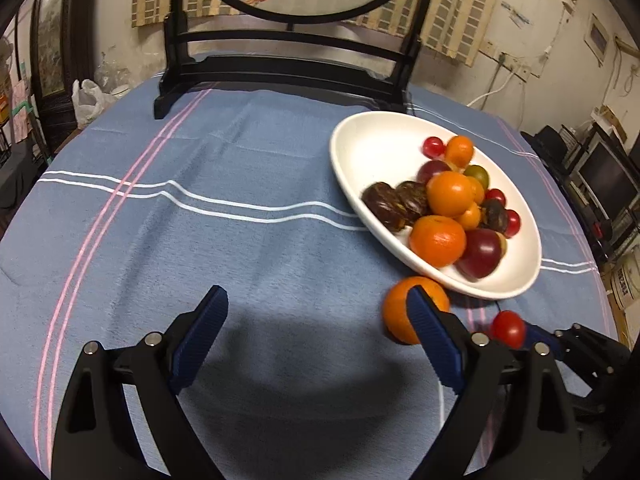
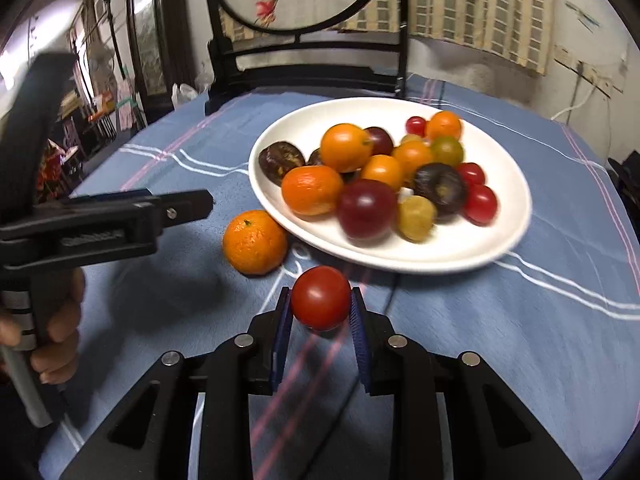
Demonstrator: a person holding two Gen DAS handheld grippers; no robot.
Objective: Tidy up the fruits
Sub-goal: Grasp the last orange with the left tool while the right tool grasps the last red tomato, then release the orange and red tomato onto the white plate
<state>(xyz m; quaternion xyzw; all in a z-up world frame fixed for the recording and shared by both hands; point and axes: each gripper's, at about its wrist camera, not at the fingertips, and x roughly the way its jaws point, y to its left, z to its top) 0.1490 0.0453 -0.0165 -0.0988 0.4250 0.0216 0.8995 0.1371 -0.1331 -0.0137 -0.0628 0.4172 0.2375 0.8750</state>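
Left wrist view: the left gripper [image 1: 316,330] hangs with jaws wide apart over the blue tablecloth [image 1: 240,240], beside a loose orange [image 1: 400,312] and a white plate [image 1: 516,276] heaped with oranges, plums and tomatoes.

Right wrist view: the right gripper [image 2: 320,310] clamps a red cherry tomato [image 2: 320,303] just before the plate [image 2: 440,248].

- Your right gripper [image 2: 321,307] points down, its blue pads clamped on a cherry tomato [image 2: 320,303].
- Your left gripper [image 1: 316,320] angles down, jaws spread wide, empty.
- Your left hand [image 2: 52,336] wraps its handle.
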